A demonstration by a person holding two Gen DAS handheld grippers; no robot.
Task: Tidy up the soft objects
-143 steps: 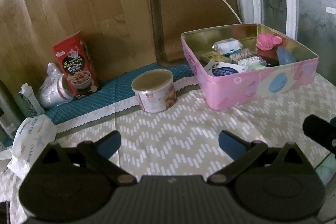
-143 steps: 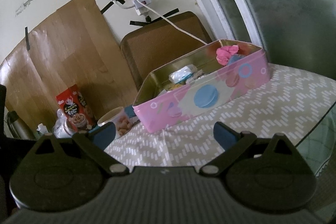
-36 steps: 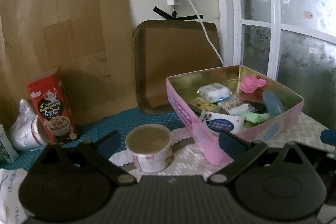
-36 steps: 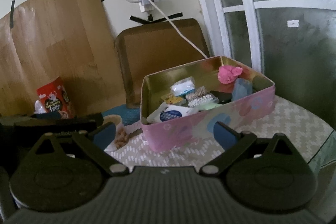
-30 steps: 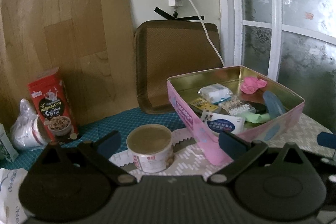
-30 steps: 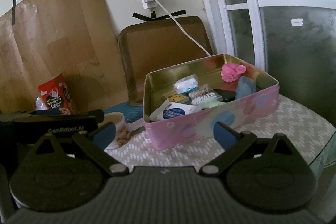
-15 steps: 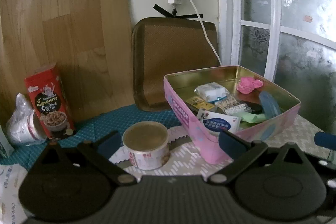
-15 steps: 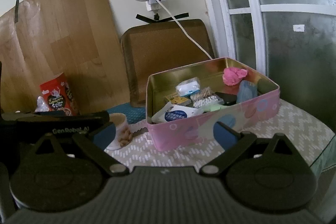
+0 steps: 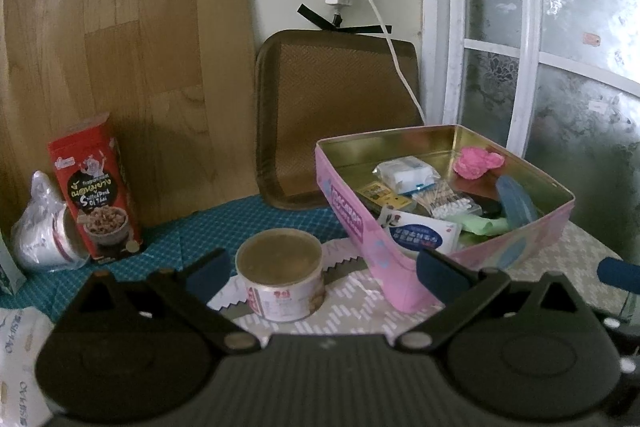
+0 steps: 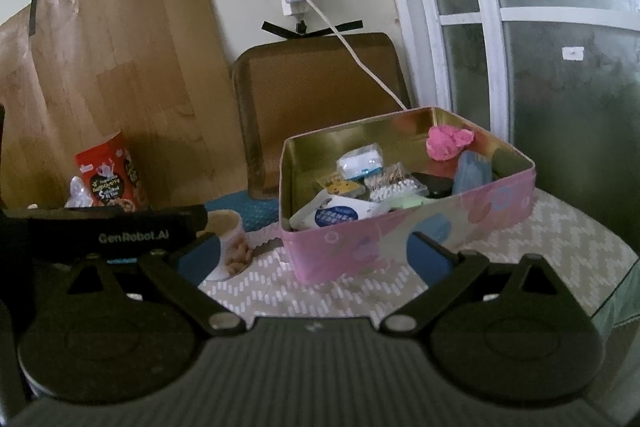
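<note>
A pink tin box (image 9: 404, 267) (image 10: 400, 243) stands on the table and holds several small items: a pink soft lump (image 9: 478, 163) (image 10: 446, 143), a white tissue pack (image 9: 406, 175) (image 10: 358, 163), a blue pouch (image 9: 516, 203) (image 10: 472, 177), cotton swabs (image 9: 444, 203) and a white packet (image 9: 420, 233). My left gripper (image 9: 322, 269) is open and empty, held in front of a round tin can (image 9: 280, 279). My right gripper (image 10: 314, 255) is open and empty, just in front of the box's near wall.
A red snack box (image 9: 94, 187) and a bagged cup (image 9: 44, 231) stand at the back left. A brown cushion (image 9: 336, 115) leans on the wall behind the box. A white bag (image 9: 20, 359) lies at the left edge. The left gripper's body (image 10: 104, 235) shows in the right wrist view.
Both grippers have risen and tilted up since several seconds ago, so the box contents show better. In the last second the views barely shift.
</note>
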